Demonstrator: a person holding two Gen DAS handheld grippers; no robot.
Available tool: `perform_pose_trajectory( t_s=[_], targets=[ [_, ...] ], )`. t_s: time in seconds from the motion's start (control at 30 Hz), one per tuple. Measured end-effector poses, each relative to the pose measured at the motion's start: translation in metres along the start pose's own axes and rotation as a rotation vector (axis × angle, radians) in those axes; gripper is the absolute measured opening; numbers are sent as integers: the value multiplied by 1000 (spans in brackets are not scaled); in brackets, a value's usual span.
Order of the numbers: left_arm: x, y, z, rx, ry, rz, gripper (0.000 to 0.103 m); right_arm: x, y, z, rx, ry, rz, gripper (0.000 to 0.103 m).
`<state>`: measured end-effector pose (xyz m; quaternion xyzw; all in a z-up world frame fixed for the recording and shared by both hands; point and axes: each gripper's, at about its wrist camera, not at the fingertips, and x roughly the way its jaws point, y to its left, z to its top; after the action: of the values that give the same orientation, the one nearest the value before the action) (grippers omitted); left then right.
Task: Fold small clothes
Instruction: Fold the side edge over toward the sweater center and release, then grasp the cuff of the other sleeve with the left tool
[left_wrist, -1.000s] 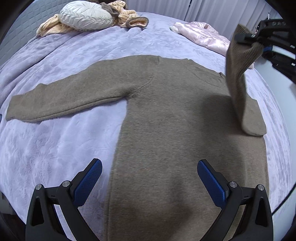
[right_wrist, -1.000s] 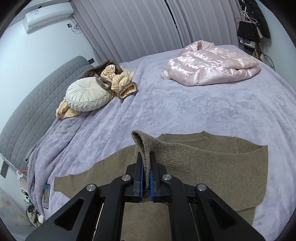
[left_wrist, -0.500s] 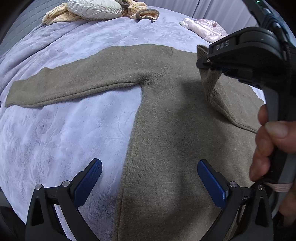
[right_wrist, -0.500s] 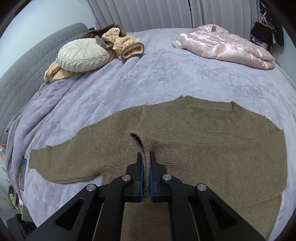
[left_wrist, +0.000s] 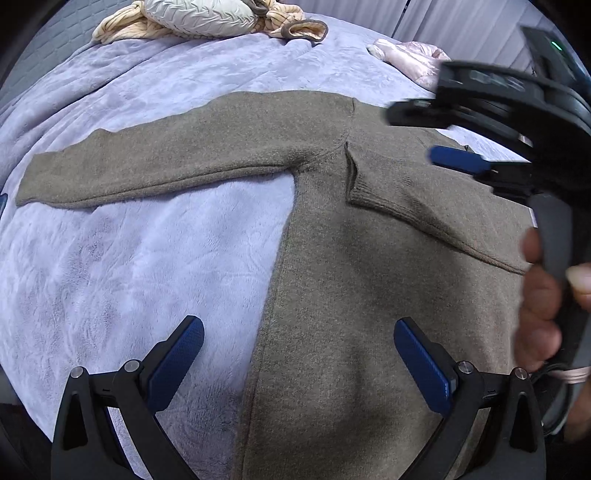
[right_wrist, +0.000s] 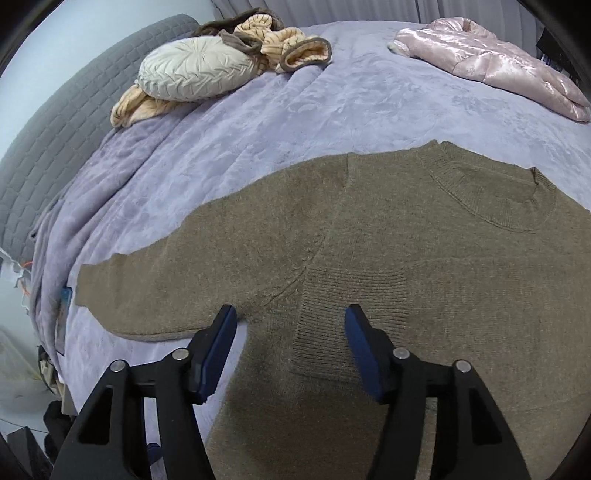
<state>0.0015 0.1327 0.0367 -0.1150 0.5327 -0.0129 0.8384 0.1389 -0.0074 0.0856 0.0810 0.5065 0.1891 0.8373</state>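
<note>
A brown knit sweater (left_wrist: 351, 280) (right_wrist: 406, 229) lies flat on the lilac bed cover (left_wrist: 129, 258). Its left sleeve (left_wrist: 166, 158) stretches out to the side. Its right sleeve is folded across the chest, the ribbed cuff (left_wrist: 364, 184) (right_wrist: 332, 321) resting on the body. My right gripper (right_wrist: 290, 325) hovers just over that cuff with its jaws opening, the pads apart and not pressing the knit; in the left wrist view it appears at the right (left_wrist: 436, 136), held by a hand (left_wrist: 543, 306). Over the sweater's lower left edge my left gripper (left_wrist: 295, 339) stands open and empty.
A round cream cushion (right_wrist: 195, 70) and a striped tan garment (right_wrist: 280, 48) lie at the head of the bed by the grey headboard (right_wrist: 55, 133). A pink shiny jacket (right_wrist: 491, 59) lies at the far right. Curtains hang behind.
My right gripper brought the sleeve down across the chest, laid the cuff on the body and opened off it. The left gripper stayed put and open.
</note>
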Motion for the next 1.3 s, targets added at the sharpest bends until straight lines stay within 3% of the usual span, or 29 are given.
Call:
perform_pose_trajectory(
  t_s=[0.1, 0.17, 0.3, 0.47, 0.53, 0.6, 0.67, 0.73, 0.83, 0.9, 1.03, 1.1, 1.2, 1.3],
  targets=[
    [3, -13, 8, 22, 3, 1, 103, -22, -20, 1, 44, -33, 45, 66],
    [6, -28, 17, 53, -3, 8, 103, -41, -42, -1, 61, -63, 25, 66],
    [16, -64, 40, 115, -11, -12, 103, -77, -108, -17, 96, -92, -102, 66],
    [53, -111, 77, 169, 16, -6, 103, -101, -205, -48, 223, -64, -216, 66],
    [82, -118, 88, 178, 69, 13, 103, -101, -236, -59, 268, -45, -235, 66],
    [107, -115, 94, 167, 119, 88, 103, -102, -257, -69, 294, -49, -206, 65],
    [102, -112, 93, 170, 96, 85, 103, -103, -265, -75, 291, -75, -176, 65],
    [84, -103, 89, 140, 73, 45, 103, -109, -263, -76, 289, -86, -211, 65],
    [53, -67, 82, 35, 20, -14, 103, -125, -235, -84, 234, -145, -286, 75],
    [37, -27, 76, -60, -8, -21, 103, -128, -211, -97, 183, -174, -269, 81],
    [11, 66, 69, -229, -62, 68, 103, -104, -167, -121, 127, -118, -168, 81],
    [-1, 122, 64, -327, -83, 90, 103, -87, -149, -131, 94, -81, -159, 81],
    [-13, 205, 58, -493, -117, 112, 103, -70, -121, -143, -54, -92, -298, 90],
    [-8, 279, 49, -630, -124, 116, 103, -61, -112, -151, -117, -108, -352, 93]
  ],
)
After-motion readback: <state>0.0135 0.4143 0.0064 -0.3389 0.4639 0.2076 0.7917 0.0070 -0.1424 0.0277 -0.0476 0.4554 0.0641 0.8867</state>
